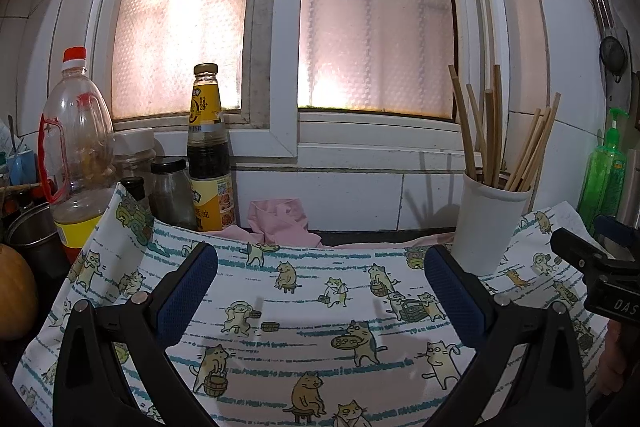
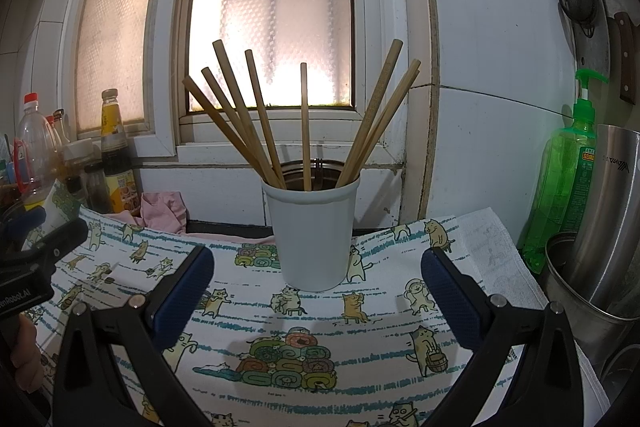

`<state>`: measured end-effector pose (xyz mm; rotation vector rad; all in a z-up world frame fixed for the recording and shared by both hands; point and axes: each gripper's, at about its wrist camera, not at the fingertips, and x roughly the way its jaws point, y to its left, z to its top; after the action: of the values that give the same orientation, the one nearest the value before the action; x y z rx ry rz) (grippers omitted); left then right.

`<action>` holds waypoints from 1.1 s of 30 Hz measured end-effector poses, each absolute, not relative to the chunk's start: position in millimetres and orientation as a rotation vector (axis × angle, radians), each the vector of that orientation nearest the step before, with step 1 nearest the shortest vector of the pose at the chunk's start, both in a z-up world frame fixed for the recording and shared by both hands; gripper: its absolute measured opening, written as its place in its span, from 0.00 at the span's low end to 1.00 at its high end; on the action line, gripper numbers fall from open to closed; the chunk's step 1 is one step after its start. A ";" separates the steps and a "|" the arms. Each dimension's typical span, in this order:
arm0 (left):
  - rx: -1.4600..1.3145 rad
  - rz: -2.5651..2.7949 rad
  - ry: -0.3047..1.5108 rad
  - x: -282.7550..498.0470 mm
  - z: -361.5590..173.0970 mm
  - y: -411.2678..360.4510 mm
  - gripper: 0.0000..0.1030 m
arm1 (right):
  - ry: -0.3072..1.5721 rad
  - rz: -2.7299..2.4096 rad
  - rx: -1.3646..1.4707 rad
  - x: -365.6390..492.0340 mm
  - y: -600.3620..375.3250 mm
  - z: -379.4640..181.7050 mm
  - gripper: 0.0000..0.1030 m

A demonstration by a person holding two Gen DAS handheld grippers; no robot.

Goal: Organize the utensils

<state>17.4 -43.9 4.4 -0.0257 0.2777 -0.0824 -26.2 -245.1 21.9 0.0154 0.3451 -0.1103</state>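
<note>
at the far left of the bench (image 1: 360, 238) stood a clear plastic oil bottle with a red cap (image 1: 76, 143), some glass jars (image 1: 170, 193) and a dark sauce bottle with a yellow label (image 1: 209, 163), all crowded against the tiled wall and apart from the task. a crumpled pink rag (image 1: 280, 221) lay behind the white cloth printed with cartoon cats (image 1: 304, 307) that covered the working area.

the left claw (image 1: 320, 291) hovered low over that cloth with its blue-padded fingers (image 1: 186, 297) spread wide and nothing between them. the patch of cloth in front of it was bare; no loose utensil lay there.

further right, the right claw (image 2: 318, 295) was likewise spread wide and empty, pointed straight at the plain white cup (image 2: 314, 233) standing upright near the back edge of the cloth. the bundle of light wooden chopsticks (image 2: 276, 123) stood inside that cup, fanned out against its rim, some leaning left, one near upright, a few leaning right.

at the far right stood a green pump bottle of dish soap (image 2: 568, 179) and a steel cup (image 2: 608, 223) resting in a metal pot.

judged from this, the organizing looked essentially finished: every chopstick in view was already in the cup and neither claw carried anything. at most, withdrawing the claws seemed left, unless more utensils lay out of view.
</note>
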 end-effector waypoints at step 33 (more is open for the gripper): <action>-0.026 -0.073 0.277 16.7 4.3 -43.0 1.00 | 0.345 -0.111 0.016 -26.2 -245.3 21.9 1.00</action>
<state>16.7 -43.0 4.3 -0.0265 0.2770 -0.0732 -26.2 -245.3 21.9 0.0156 0.3450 -0.1109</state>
